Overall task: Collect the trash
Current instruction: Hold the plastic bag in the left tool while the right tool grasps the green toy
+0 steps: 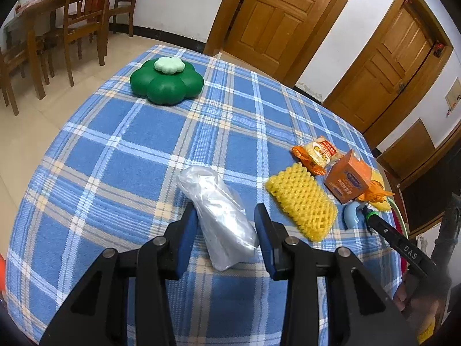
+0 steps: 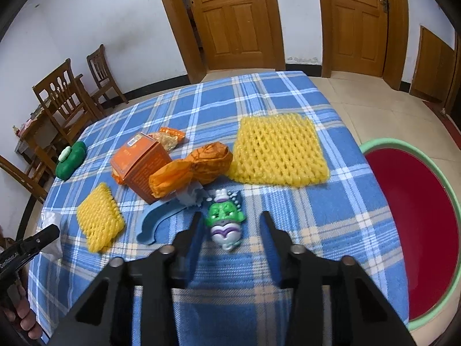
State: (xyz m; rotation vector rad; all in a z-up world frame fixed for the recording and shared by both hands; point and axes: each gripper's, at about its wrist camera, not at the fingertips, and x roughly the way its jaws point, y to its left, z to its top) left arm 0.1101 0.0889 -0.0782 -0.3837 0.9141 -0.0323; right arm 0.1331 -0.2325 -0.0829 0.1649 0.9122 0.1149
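Observation:
A crumpled clear plastic bag (image 1: 219,213) lies on the blue plaid tablecloth (image 1: 138,150) between the fingers of my left gripper (image 1: 224,210). Its jaws straddle the bag without squeezing it, the left finger brushing its edge. My right gripper (image 2: 232,216) is open around a small green and purple toy figure (image 2: 226,225) that lies flat, with a gap on its right side. Other trash sits nearby: a small yellow foam net (image 2: 99,216), a large yellow foam net (image 2: 279,150), an orange box (image 2: 141,161), an orange plastic bag (image 2: 196,167) and a snack wrapper (image 1: 314,152).
A red basin with a green rim (image 2: 383,142) stands below the table's right edge. A blue curved piece (image 2: 155,222) lies left of the toy. A green flower-shaped container (image 1: 165,82) sits at the far left. Wooden chairs (image 1: 83,23) and doors stand beyond the table.

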